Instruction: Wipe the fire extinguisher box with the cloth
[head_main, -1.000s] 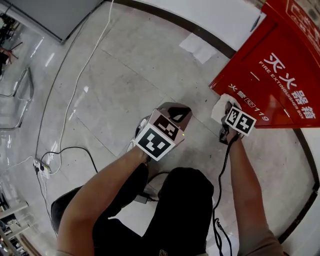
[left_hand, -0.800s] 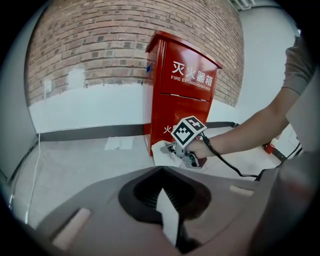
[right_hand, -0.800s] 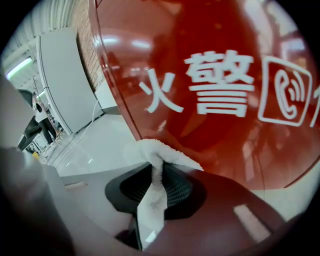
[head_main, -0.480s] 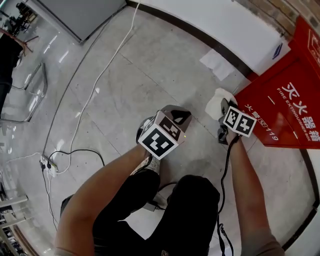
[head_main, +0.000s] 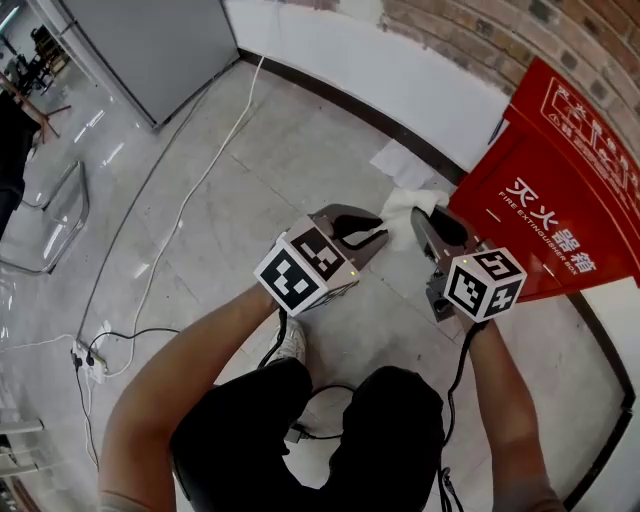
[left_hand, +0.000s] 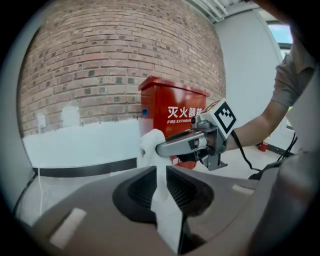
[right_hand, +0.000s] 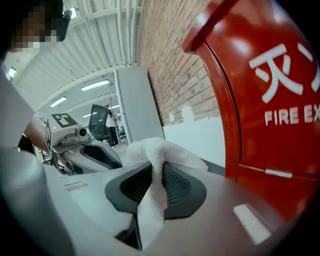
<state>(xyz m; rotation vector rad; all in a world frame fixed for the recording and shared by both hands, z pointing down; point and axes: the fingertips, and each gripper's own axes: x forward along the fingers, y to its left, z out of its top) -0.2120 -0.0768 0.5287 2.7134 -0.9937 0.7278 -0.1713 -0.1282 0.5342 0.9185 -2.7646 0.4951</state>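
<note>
The red fire extinguisher box (head_main: 560, 220) stands against the brick wall at the right and fills the right gripper view (right_hand: 270, 100). My right gripper (head_main: 420, 215) is shut on the white cloth (head_main: 408, 205), which bunches over its jaw tips (right_hand: 160, 150), clear of the box's left edge. My left gripper (head_main: 378, 228) is held close to the left of the cloth. Its jaws stand a little apart with nothing gripped. In the left gripper view the cloth (left_hand: 151, 142) hangs just past my own jaw tips, with the right gripper (left_hand: 162, 146) reaching in from the right.
A white sheet (head_main: 400, 160) lies on the tiled floor by the wall's dark skirting. A white cable (head_main: 190, 190) runs across the floor to a power strip (head_main: 85, 350). A grey cabinet (head_main: 150, 40) stands at the back left. The person's legs are below.
Both grippers have risen. The right one has carried the cloth from the box's lower left corner up and to the left, close to the left gripper. The head view has tilted up toward the wall.
</note>
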